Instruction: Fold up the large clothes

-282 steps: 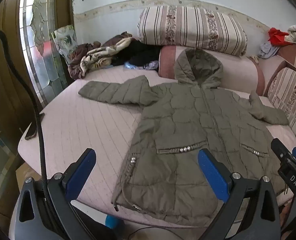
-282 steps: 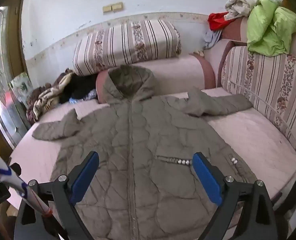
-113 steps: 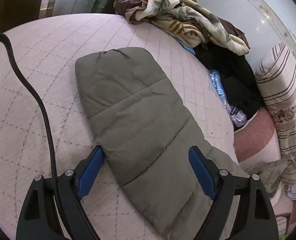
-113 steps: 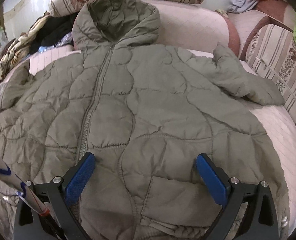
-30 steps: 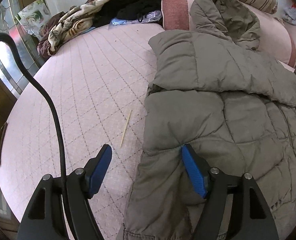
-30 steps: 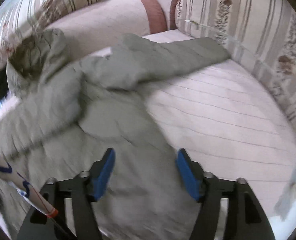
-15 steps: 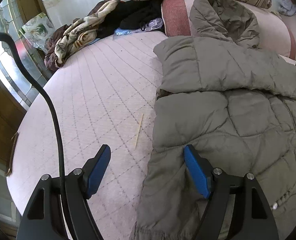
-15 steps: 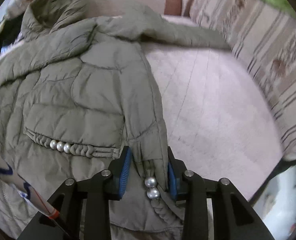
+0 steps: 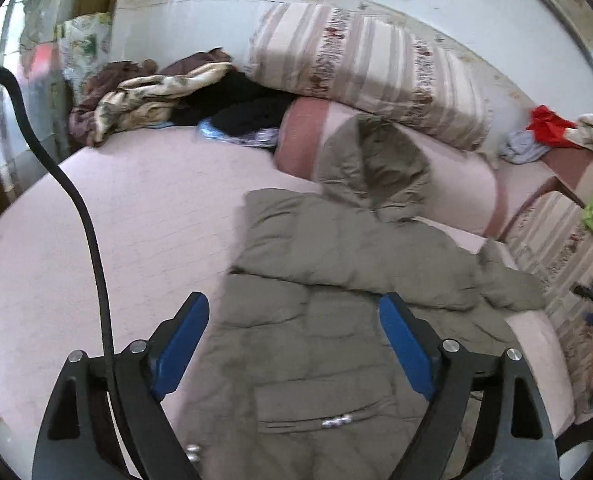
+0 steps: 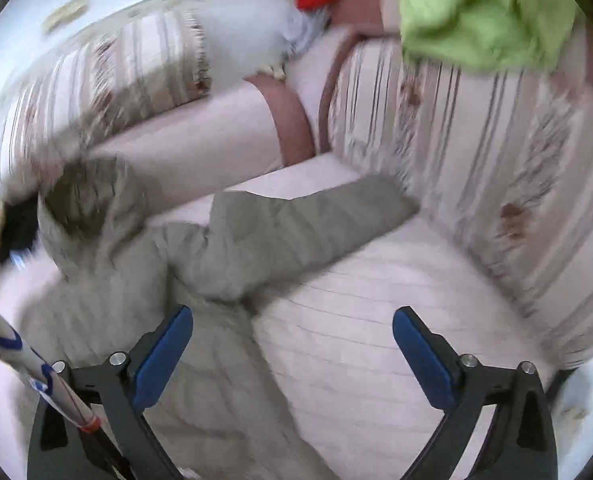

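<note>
Both your grippers, left gripper (image 9: 294, 344) and right gripper (image 10: 292, 346), gape wide, holding nothing. Jacket (image 9: 336, 312): next fold the sleeve (image 10: 296, 236) beside the hood (image 10: 88, 192) inward.

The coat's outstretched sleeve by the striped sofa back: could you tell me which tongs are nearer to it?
Right. The right tongs hover open just below that sleeve, facing it. The left tongs are open over the coat body, with the sleeve off to their right.
</note>
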`<action>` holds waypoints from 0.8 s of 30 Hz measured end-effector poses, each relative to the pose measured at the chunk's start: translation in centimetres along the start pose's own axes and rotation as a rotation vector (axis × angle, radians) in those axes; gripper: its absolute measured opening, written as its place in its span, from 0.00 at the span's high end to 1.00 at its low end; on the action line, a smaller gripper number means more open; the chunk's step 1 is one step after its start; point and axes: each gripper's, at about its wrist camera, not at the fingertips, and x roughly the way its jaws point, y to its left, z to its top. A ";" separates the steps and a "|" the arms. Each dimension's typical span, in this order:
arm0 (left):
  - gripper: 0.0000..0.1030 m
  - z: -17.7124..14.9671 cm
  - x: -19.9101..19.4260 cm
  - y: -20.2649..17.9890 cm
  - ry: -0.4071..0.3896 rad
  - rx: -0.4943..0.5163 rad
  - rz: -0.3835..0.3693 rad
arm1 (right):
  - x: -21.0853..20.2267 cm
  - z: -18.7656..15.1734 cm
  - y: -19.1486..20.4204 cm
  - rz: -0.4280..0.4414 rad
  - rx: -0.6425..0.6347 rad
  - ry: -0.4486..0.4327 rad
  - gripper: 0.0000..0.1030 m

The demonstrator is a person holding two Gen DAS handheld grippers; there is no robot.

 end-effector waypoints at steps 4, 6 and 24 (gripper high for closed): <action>0.16 -1.1 4.0 -1.0 0.075 0.069 0.060 | 7.5 3.7 -4.3 0.018 0.184 0.097 0.52; 0.16 -1.3 5.3 -1.0 0.074 0.091 0.094 | 11.4 4.5 -6.9 0.007 0.272 0.134 0.54; 0.16 -2.7 12.2 0.1 0.256 0.045 0.080 | 25.5 8.2 -14.5 -0.101 0.530 0.192 0.89</action>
